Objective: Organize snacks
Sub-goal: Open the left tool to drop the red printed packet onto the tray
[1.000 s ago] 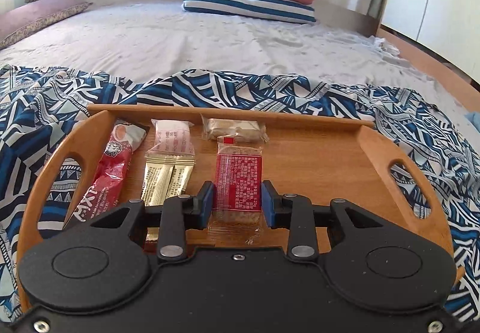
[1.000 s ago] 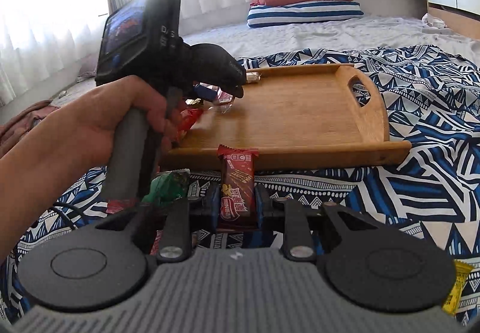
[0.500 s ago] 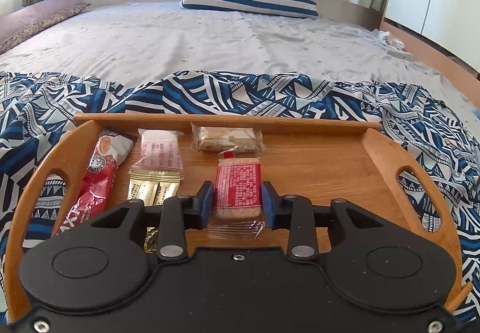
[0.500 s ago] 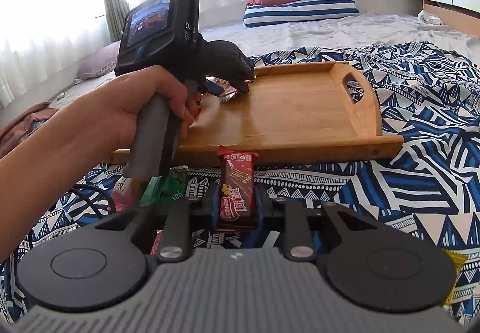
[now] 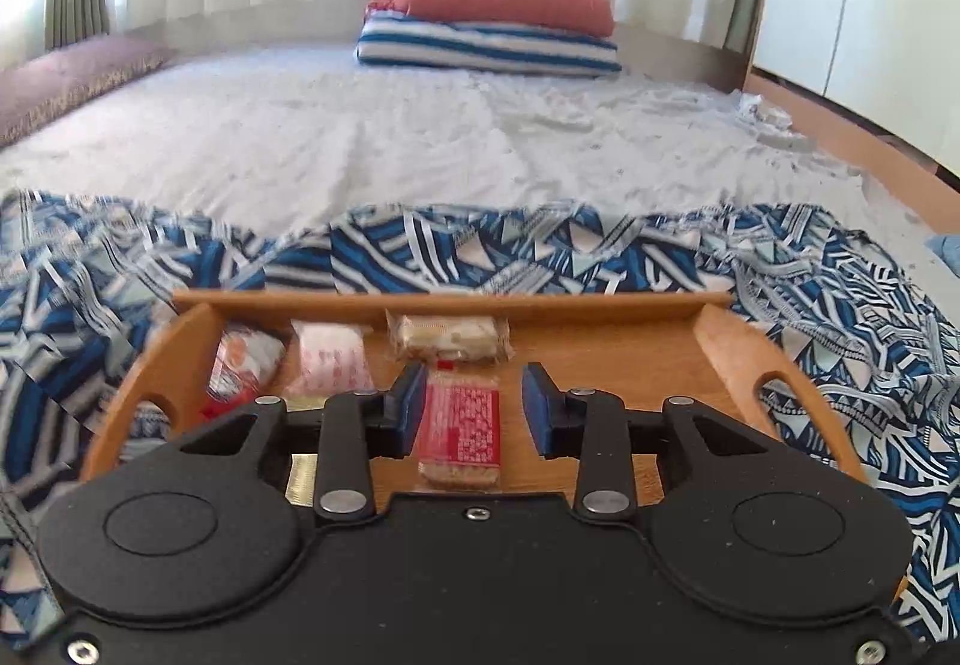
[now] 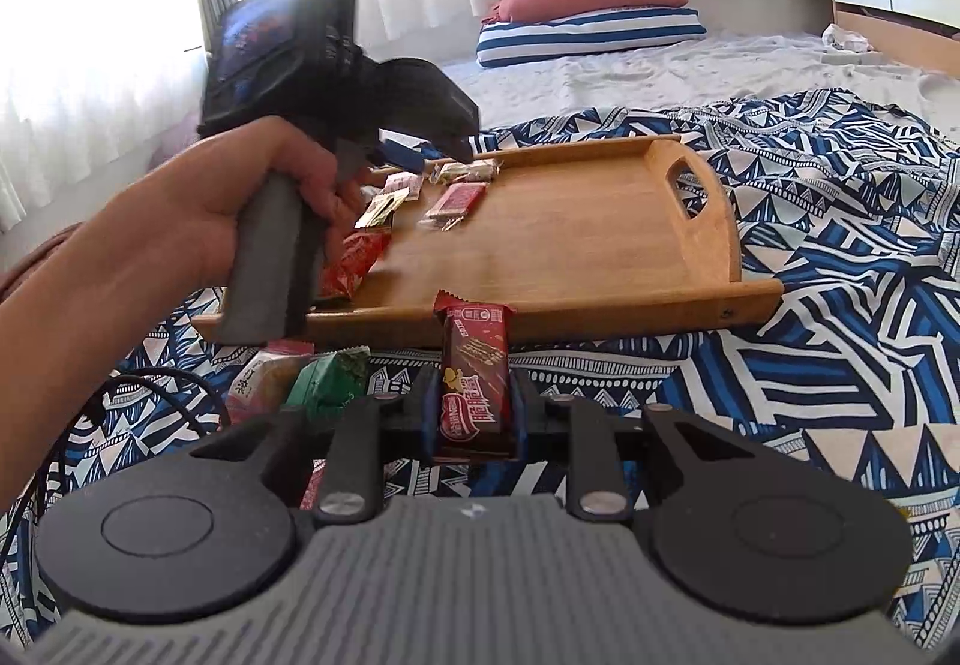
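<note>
Tongs on the left (image 5: pixel 471 407) are opening above the red snack (image 5: pixel 461 425), now dropped on the tray (image 5: pixel 600 359); right tongs (image 6: pixel 472 413) grip a chocolate bar (image 6: pixel 474 365).

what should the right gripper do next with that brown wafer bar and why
Probably carry the brown wafer bar forward over the wooden tray and set it on the bare wood to the right of the red cracker pack. The right gripper is shut on the bar, short of the tray's near rim. The left gripper is opening above the tray, clear of the cracker pack lying there.
</note>
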### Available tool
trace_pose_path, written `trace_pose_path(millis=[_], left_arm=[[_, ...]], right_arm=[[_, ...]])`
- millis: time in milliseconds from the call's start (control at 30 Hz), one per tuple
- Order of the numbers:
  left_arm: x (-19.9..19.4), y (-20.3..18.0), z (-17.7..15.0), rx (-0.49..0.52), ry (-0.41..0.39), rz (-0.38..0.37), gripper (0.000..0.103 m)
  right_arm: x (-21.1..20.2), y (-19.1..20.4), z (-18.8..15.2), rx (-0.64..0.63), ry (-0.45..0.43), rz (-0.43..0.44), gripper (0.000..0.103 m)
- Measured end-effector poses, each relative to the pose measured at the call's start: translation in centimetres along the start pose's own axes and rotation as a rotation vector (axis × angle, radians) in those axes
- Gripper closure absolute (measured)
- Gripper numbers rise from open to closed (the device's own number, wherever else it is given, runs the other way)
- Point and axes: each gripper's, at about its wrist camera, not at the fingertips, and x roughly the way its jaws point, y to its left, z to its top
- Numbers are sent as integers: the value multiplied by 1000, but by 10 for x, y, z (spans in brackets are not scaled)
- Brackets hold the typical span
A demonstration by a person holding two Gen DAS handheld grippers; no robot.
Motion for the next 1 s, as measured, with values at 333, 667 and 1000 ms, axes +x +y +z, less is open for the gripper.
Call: trace_pose_path(millis=[333, 667, 1000], left_arm=[[-96, 24, -19, 165, -114, 42, 60], [-153, 44, -91, 104, -75, 27, 55], [-176, 52, -129, 60, -63, 17, 48]], right_arm=[[-7, -12, 28, 40, -91, -49, 75], [17, -13, 58, 56, -81, -2, 75], [71, 12, 66, 38, -26, -7, 75]])
